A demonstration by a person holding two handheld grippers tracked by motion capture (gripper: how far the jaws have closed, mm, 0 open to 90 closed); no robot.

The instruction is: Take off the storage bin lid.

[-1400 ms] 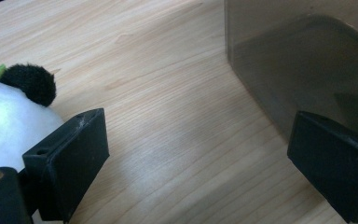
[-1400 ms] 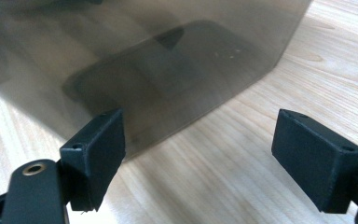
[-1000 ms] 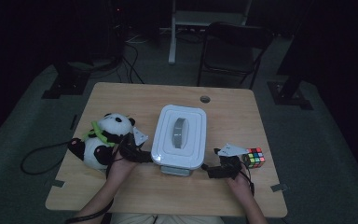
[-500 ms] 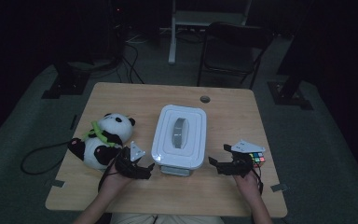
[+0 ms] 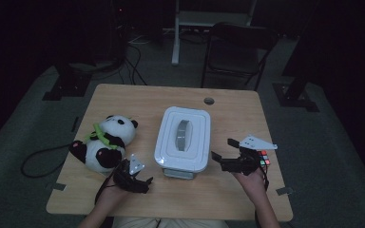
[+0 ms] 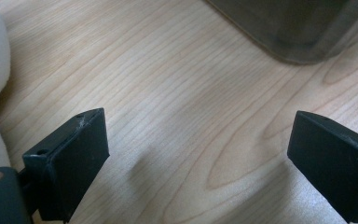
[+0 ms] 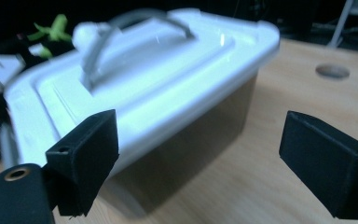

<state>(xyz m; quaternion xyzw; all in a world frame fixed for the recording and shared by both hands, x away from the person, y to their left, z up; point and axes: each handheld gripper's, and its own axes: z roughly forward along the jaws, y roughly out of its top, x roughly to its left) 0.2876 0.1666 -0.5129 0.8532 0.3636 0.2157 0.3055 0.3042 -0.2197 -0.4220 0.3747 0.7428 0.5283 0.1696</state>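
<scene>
Panda plush (image 5: 105, 143) lay at the left of the table (image 5: 138, 102), well clear of the work, and the left tongs (image 5: 140, 183) hovered just beside it over bare wood with their jaws spread wide and nothing between them; in the left gripper view the plush showed as a pale edge at the left and the box's lower corner (image 6: 298, 28) stood ahead. White-lidded box (image 5: 183, 140) sat in the middle of the table, its lid down and its grey handle lying along the top. The right tongs (image 5: 223, 159) were likewise spread and empty, low near the box's right side, and the right gripper view looked along that side toward the lid's rim (image 7: 135, 112). The step in hand was probably a two-sided approach to the box, to open or lift it. To do it well, each pair of tongs would need to come in level and meet the box on opposite sides together, so that it did not slide or twist on the smooth wood. The colour cube (image 5: 264, 158) lay close behind the right hand (image 5: 252, 178), so that wrist should not sweep backward into it.
</scene>
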